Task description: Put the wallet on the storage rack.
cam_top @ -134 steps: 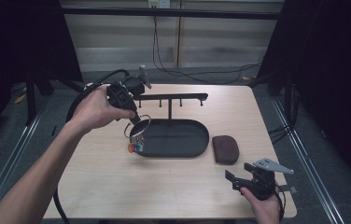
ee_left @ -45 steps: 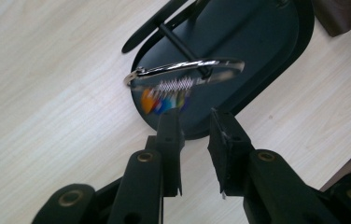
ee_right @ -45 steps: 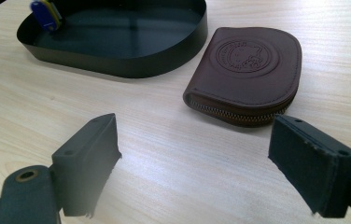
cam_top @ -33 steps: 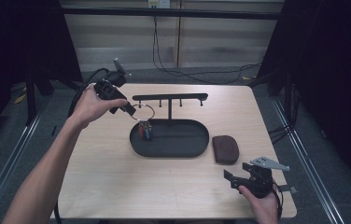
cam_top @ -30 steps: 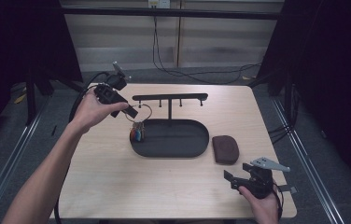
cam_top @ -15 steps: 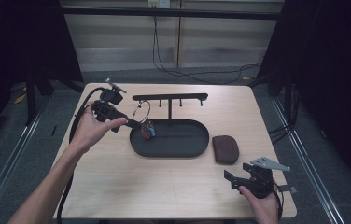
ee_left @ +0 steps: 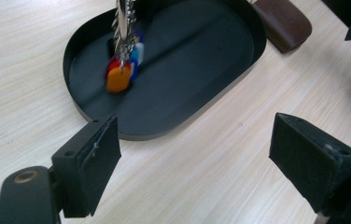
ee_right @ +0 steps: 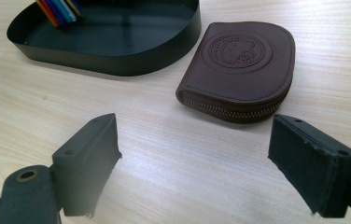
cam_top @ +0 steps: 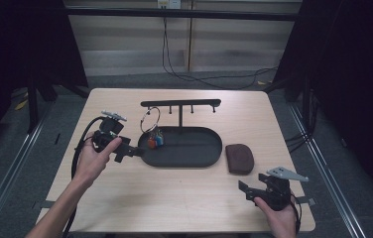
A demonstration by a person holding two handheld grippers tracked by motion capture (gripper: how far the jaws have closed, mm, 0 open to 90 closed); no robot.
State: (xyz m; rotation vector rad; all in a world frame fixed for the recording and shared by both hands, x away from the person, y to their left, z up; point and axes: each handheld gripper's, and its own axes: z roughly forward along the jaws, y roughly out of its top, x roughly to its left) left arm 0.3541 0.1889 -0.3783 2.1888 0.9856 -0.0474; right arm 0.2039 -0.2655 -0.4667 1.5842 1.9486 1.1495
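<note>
Gaping beside the tray (cam_top: 194,161), left hand-held gripper (cam_top: 134,151) lies level.

A key ring (cam_top: 150,120) hangs from the left peg of the black rack (cam_top: 180,103). Its orange, red and blue tags (ee_left: 122,70) dangle over the left end of the oval tray (cam_top: 209,161).

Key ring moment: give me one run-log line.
key ring: hangs on rack hook, tags over tray | left gripper: open, just released | right gripper: open, near wallet
</note>
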